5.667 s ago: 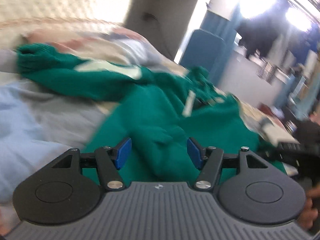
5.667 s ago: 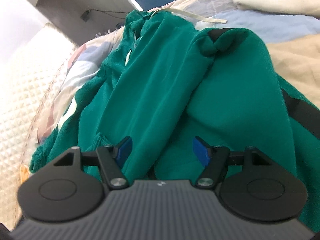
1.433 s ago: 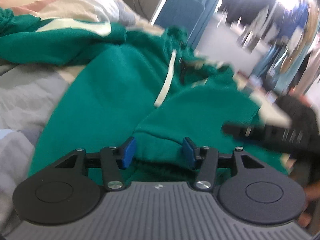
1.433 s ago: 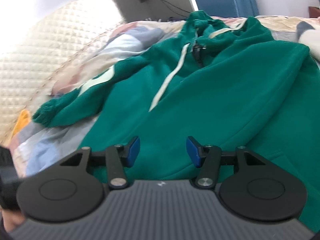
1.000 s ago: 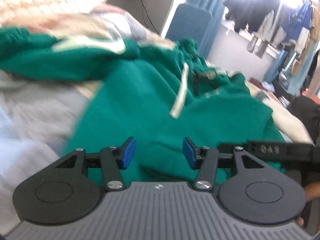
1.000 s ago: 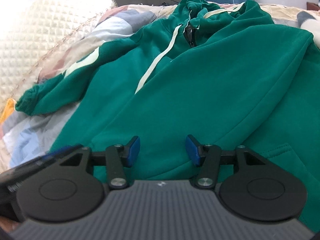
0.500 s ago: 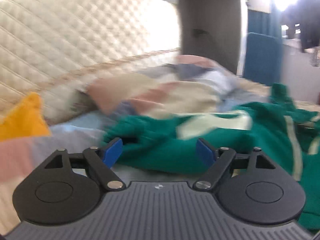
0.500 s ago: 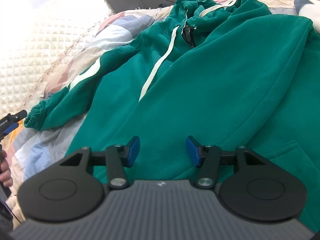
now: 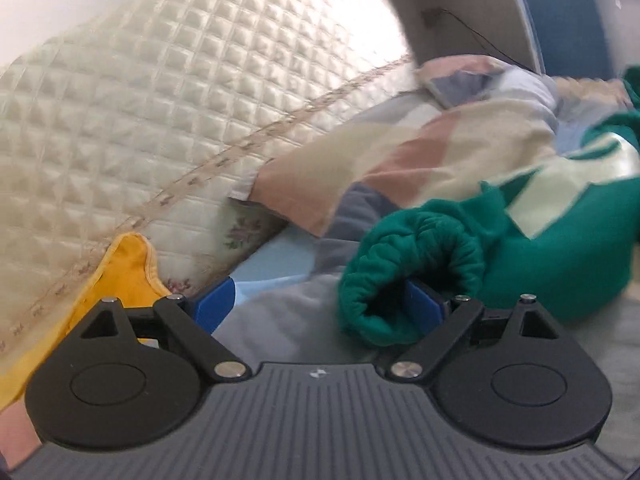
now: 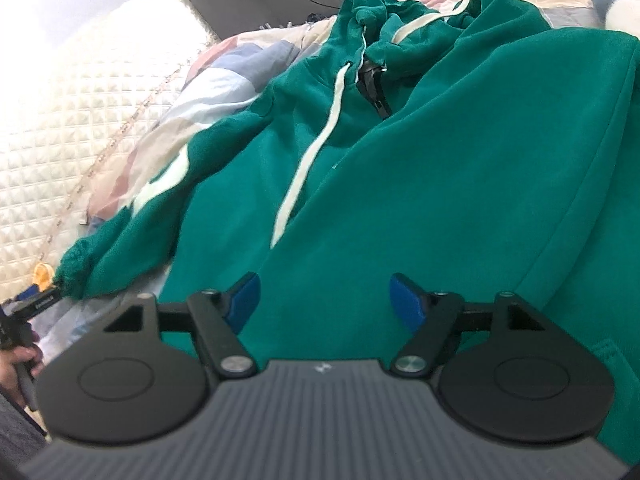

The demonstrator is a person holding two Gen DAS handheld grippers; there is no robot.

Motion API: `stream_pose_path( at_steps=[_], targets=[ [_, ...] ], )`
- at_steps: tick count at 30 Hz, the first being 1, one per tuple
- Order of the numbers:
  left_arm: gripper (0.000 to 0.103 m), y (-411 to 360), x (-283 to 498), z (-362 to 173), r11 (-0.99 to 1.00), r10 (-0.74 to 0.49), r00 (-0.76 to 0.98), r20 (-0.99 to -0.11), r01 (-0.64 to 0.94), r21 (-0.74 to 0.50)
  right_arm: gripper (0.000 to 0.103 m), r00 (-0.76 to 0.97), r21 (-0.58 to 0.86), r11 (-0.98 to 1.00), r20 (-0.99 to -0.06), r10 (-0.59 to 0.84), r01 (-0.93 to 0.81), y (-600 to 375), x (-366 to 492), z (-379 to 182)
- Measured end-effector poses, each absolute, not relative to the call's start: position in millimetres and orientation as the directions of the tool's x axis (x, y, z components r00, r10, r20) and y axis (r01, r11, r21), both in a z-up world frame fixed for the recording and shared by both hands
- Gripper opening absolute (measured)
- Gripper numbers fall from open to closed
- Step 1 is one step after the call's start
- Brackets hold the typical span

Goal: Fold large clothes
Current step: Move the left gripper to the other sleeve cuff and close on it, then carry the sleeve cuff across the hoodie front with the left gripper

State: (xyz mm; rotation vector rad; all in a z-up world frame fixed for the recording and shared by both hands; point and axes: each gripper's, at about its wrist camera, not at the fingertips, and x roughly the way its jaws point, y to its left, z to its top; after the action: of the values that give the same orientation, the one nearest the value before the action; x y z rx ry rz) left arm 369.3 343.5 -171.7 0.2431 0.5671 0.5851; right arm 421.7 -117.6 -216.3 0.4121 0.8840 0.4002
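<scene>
Green hoodie lies spread front-up on the bed, over a patchwork quilt; hood toward the far end of the bed, white drawstring trailing down the chest, dark zipper at the neck. One sleeve stretches out toward the bed edge that runs along the cream quilted headboard.

Left gripper: jaws spread wide and opening. The ribbed sleeve cuff sits at its right blue pad, which pokes into the cuff opening; left pad is clear of the cloth, over the quilt. No pinch. Yellow cloth lies just beside the left pad, against the headboard. In the right wrist view the left gripper shows small at the cuff, with a hand on its handle.

Right gripper: jaws apart and opening, over the lower front of the hoodie; green cloth is seen between the pads, whether they touch it cannot be told, nothing pinched
</scene>
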Motion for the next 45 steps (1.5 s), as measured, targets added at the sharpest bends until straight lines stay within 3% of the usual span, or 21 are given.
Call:
stream_pose_path(
  at_steps=[3,6,9,11,12,14,17,22,26,31,38,45],
  targets=[
    [0.093,342,359,-168,0.890,0.441,0.786,-0.433,-0.321,0.325,0.074,0.569,0.509,0.847,-0.656,0.496,-0.153,-118,425,-218],
    [0.093,334,360,-168,0.912,0.384,0.802,-0.457,-0.252,0.325,0.074,0.571,0.517,0.842,-0.649,0.502,-0.152,-117,428,-217],
    [0.080,338,371,-169,0.929,0.359,0.794,-0.490,-0.253,0.270,0.074,0.568,0.534,0.833,-0.645,0.512,-0.145,-118,430,-219],
    [0.053,342,380,-168,0.930,0.365,0.773,-0.519,-0.281,0.237,0.075,0.564,0.542,0.829,-0.645,0.516,-0.138,-118,430,-219],
    [0.047,345,385,-168,0.926,0.378,0.759,-0.530,-0.305,0.223,0.075,0.564,0.546,0.826,-0.643,0.519,-0.138,-119,430,-219],
    [0.014,348,391,-162,0.918,0.393,0.738,-0.549,-0.347,0.191,0.075,0.567,0.552,0.822,-0.635,0.524,-0.140,-120,429,-217],
    [0.013,356,391,-133,0.918,0.364,0.749,-0.554,-0.389,0.077,0.075,0.577,0.557,0.818,-0.625,0.525,-0.141,-123,428,-214],
    [0.012,333,378,-49,0.928,0.289,0.831,-0.476,-0.366,-0.076,0.075,0.615,0.580,0.800,-0.578,0.536,-0.153,-132,419,-200],
    [0.012,278,376,21,0.961,0.206,0.894,-0.397,-0.262,-0.093,0.075,0.648,0.597,0.784,-0.532,0.544,-0.169,-145,407,-183],
    [0.012,171,380,66,0.992,0.031,0.925,-0.379,-0.076,-0.103,0.075,0.694,0.609,0.776,-0.488,0.530,-0.164,-173,389,-169],
    [0.012,12,386,23,0.957,-0.278,0.871,-0.405,0.217,-0.191,0.076,0.760,0.646,0.759,-0.453,0.465,-0.080,-228,375,-172],
    [0.013,-68,387,-87,0.909,-0.399,0.757,-0.517,0.255,-0.329,0.076,0.817,0.687,0.727,-0.422,0.393,0.005,-264,372,-171]
  ],
)
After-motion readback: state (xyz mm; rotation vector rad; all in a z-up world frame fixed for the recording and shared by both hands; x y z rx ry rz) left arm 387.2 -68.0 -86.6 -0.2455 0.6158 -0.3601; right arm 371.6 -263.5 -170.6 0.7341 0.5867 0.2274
